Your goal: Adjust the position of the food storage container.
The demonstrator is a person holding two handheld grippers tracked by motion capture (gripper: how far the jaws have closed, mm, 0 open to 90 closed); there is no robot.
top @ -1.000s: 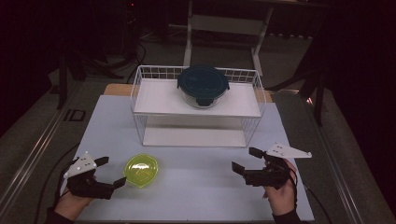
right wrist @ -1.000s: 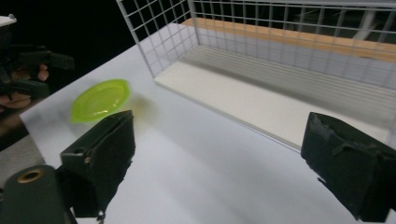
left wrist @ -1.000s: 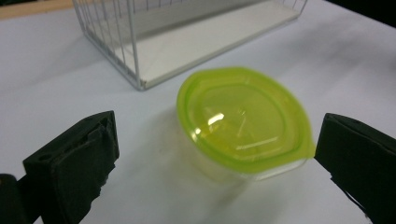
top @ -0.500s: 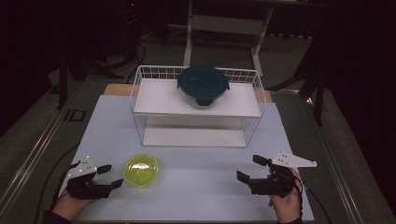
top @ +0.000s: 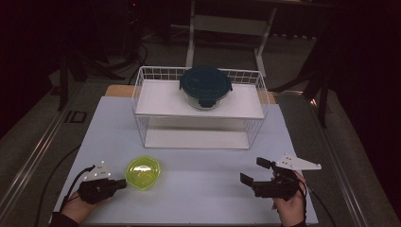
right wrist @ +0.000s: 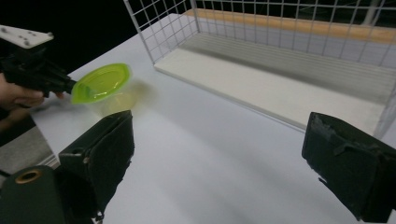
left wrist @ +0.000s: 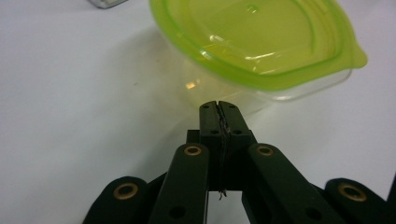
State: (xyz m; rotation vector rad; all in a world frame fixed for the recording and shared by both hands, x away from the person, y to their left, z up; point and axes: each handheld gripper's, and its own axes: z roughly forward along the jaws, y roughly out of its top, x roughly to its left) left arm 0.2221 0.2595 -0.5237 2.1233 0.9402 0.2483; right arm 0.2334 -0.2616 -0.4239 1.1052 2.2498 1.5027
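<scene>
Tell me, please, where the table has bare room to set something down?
The widest free patch lies between the yellow-green lidded plastic bowl and the right gripper, in front of the white wire rack. It is crowded around the bowl, where the shut left gripper sits.

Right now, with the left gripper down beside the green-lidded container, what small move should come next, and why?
Probably reopen the left gripper. Its jaws have just closed on nothing, tips short of the green-lidded container, which sits ungripped on the table. Then ease forward to straddle its rim.
</scene>
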